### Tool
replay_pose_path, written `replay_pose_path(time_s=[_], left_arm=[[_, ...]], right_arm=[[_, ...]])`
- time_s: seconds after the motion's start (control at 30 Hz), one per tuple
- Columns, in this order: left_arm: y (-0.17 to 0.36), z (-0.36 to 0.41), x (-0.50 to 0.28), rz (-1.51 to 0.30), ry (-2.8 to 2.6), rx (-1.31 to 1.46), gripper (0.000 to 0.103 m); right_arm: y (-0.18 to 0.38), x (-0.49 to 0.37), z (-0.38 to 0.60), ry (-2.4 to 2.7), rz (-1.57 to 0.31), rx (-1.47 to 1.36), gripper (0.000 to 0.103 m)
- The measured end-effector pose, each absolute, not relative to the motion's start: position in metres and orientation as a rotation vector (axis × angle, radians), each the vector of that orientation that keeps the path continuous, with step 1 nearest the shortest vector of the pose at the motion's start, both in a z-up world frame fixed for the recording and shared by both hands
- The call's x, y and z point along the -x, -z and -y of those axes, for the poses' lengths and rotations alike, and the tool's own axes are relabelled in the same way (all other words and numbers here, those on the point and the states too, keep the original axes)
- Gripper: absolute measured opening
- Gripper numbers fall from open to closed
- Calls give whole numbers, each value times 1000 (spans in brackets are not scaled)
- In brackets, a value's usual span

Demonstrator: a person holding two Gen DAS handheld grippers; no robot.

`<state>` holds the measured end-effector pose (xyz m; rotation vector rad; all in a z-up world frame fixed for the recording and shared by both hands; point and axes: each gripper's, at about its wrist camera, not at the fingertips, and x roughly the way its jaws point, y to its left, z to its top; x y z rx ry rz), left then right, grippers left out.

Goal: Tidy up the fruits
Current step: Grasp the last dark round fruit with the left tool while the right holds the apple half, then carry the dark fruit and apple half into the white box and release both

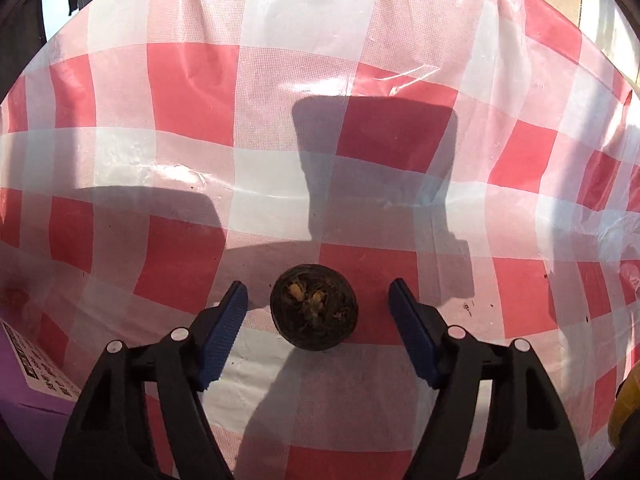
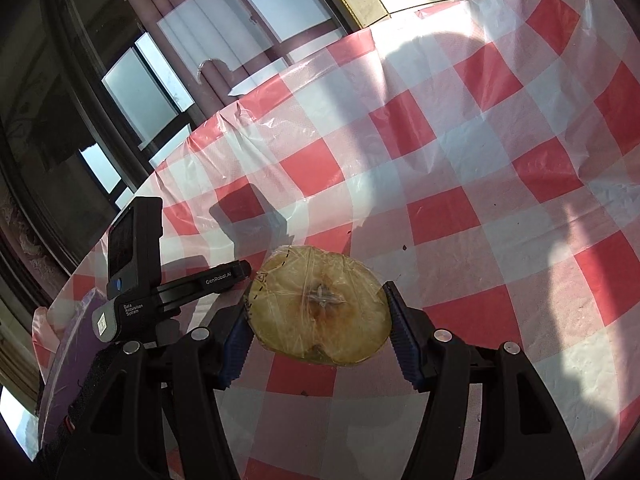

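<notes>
My left gripper (image 1: 318, 312) stands open around a dark round fruit (image 1: 314, 306), pads clear of it; my right gripper (image 2: 318, 312) clamps a film-wrapped apple half (image 2: 320, 304). A sunlit red-checked plastic tablecloth (image 2: 480, 168) spreads beyond, windows (image 2: 144, 96) at upper left.

Purple box (image 1: 24, 392) cut off at the left edge, label print too blurred to read. Yellow thing (image 1: 626, 412) mostly out of frame at the right edge, can't tell what. Right-wrist view: halved fruit (image 2: 320, 304) under cling film, underside hidden.
</notes>
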<state>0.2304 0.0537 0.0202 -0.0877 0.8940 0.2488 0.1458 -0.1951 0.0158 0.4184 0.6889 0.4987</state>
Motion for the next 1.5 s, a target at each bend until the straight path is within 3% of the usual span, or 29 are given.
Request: replay_pose_path(time_s=[0.07, 0.33, 0.47, 0.7, 1.33, 1.5], left_arm=[[-22, -50, -218, -893, -215, 72, 41], [-38, -29, -76, -745, -23, 128, 40], [-35, -28, -40, -727, 49, 199, 40], [-14, -51, -49, -793, 92, 409, 40], [-16, -52, -50, -790, 65, 414, 40], [-37, -40, -10, -682, 60, 324, 40]], right_arm=[[-15, -146, 195, -497, -695, -414, 60], [-15, -146, 194, -498, -694, -411, 60], [-15, -146, 194, -499, -691, -412, 60], [-15, -146, 195, -496, -695, -411, 60], [-20, -139, 202, -404, -664, -435, 60], [-20, -92, 216, -302, -656, -508, 60]])
